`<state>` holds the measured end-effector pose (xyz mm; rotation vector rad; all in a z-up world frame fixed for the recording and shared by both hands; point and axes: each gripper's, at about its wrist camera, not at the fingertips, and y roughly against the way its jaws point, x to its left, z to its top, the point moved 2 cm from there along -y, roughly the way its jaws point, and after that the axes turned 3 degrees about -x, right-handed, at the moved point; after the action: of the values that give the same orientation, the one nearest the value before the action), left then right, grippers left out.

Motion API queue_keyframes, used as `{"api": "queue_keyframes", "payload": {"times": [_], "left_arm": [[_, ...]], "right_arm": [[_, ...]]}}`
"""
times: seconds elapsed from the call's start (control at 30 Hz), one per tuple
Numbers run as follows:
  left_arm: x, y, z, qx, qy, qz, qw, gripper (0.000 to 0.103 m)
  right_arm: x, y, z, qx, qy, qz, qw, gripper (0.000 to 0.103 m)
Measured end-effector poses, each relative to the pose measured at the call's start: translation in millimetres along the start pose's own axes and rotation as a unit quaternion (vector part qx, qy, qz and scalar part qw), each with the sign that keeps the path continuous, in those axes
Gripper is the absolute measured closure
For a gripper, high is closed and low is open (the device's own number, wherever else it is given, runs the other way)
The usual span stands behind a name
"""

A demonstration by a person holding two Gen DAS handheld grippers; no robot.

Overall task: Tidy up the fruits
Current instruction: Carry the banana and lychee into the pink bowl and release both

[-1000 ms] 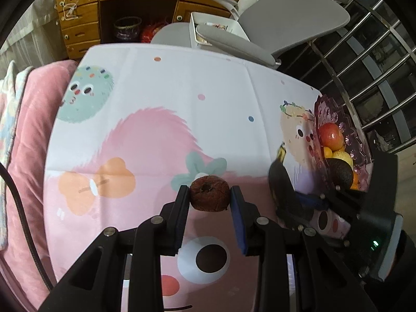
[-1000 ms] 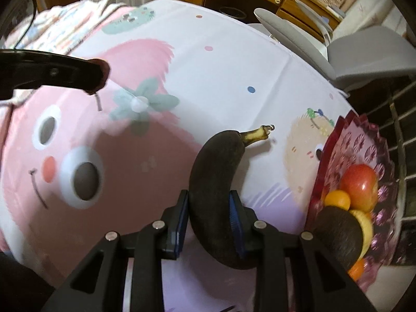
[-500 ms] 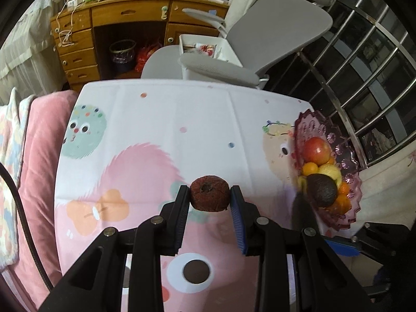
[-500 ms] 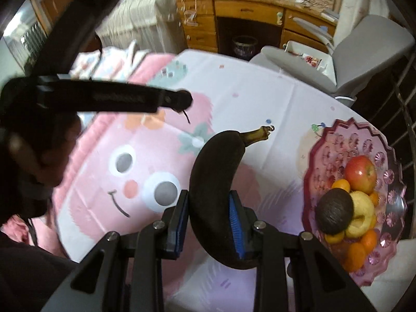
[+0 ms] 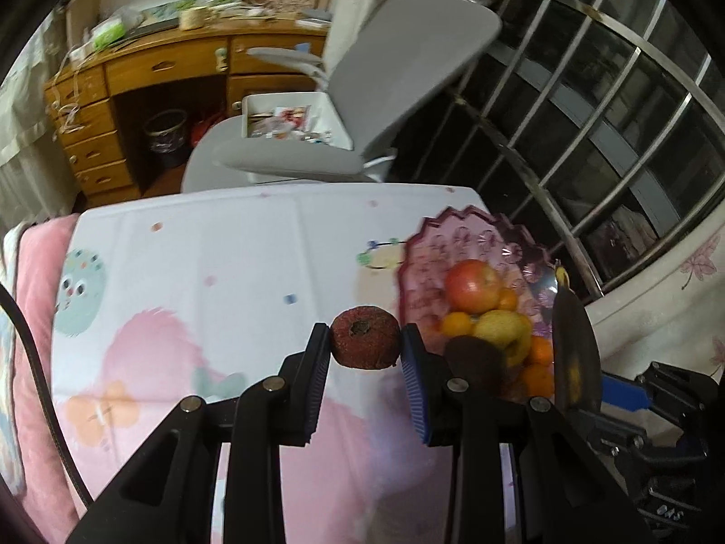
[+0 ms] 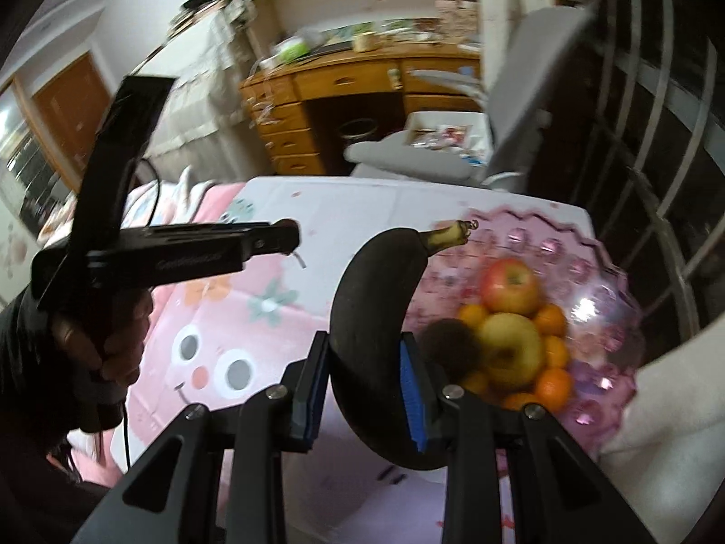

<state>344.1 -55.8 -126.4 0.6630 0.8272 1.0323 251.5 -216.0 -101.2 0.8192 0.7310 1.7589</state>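
A bedroom corner with a wooden desk, a grey chair and a barred window lies behind a table (image 5: 253,245) spread with a pink-and-white cartoon cloth, and at its window-side edge stands a scalloped pink glass bowl (image 6: 602,272) already piled with a red apple (image 6: 509,285), a yellow fruit (image 6: 512,349), several small oranges and a dark round fruit. The left tool (image 5: 364,365) is clamped on a small, wrinkled reddish-brown fruit (image 5: 364,337), pinched at its widest part between both pads, held in the air above the cloth just beside the bowl's near rim. The right tool (image 6: 364,376) is closed around the middle of a blackened banana (image 6: 371,317), its yellowish stem pointing up and away toward the bowl. Both fruits look bound for the bowl, and since the heap sits in the middle, the safest course is probably to bring one hand in at a time so the tools don't crowd each other. The banana seems very ripe and soft, so it should be lowered along the free rim side and let go only once it rests. The round fruit may roll off the pile; a hollow between the oranges would suit it better.
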Motion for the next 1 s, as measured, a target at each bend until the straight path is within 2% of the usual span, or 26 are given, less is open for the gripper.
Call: {"api": "queue_keyframes", "payload": {"times": [0.4, 0.67, 0.83, 0.93, 1.0], "left_arm": [[-65.8, -55.2, 13.5, 0.023, -0.045, -0.029, 0.9983, 0.073], [-84.6, -94.7, 10.9, 0.056, -0.059, -0.039, 0.9959, 0.073], [-87.9, -108.5, 9.6, 0.072, -0.063, -0.04, 0.9946, 0.072], [-88.8, -110.6, 9.1, 0.078, -0.066, -0.04, 0.9939, 0.064], [-88.6, -108.7, 8.5, 0.077, -0.067, -0.041, 0.9939, 0.049]], "right_arm": [[-84.4, -4.8, -16.8, 0.004, -0.089, -0.044, 0.995, 0.073], [-125.7, -17.1, -18.2, 0.002, -0.144, -0.062, 0.988, 0.073], [-133.7, -28.6, -15.6, 0.006, -0.15, -0.075, 0.986, 0.072], [-132.1, -30.7, -14.4, 0.005, -0.149, -0.083, 0.985, 0.071], [-131.0, -29.2, -14.4, 0.001, -0.153, -0.085, 0.985, 0.061]]}}
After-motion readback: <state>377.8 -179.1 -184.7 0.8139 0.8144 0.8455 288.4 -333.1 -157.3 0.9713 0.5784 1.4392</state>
